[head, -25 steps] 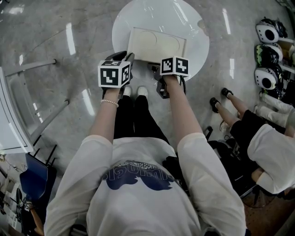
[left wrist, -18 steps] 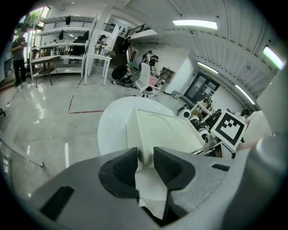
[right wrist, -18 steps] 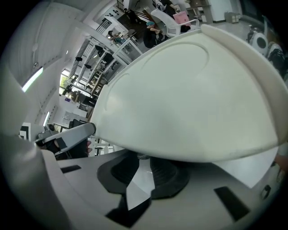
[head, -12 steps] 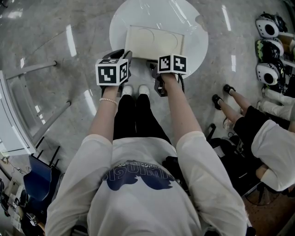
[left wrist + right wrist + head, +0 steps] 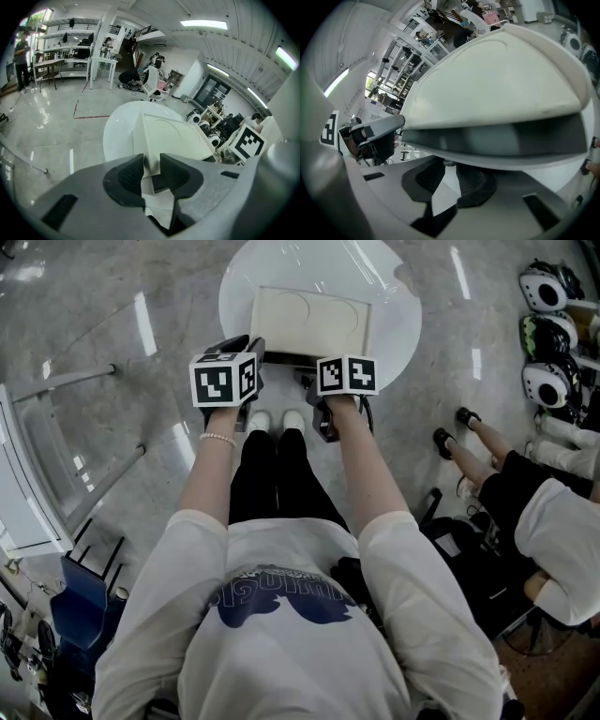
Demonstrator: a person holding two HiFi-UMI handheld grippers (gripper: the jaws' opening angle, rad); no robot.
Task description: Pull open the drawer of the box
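Here the drawer knob (image 5: 449,163) sits pinched between the right gripper (image 5: 447,168) jaws.

The left forearm (image 5: 211,474) and right forearm (image 5: 361,460) stretched forward side by side toward the upper middle of the head view. The left gripper (image 5: 151,171) had its jaws clamped on a corner of the box (image 5: 173,136). The right gripper (image 5: 447,173) angled downward; its jaws had just been closing and pinched the small knob (image 5: 449,164).

Box (image 5: 309,320) sits on the table (image 5: 246,282) (nearer its front edge).
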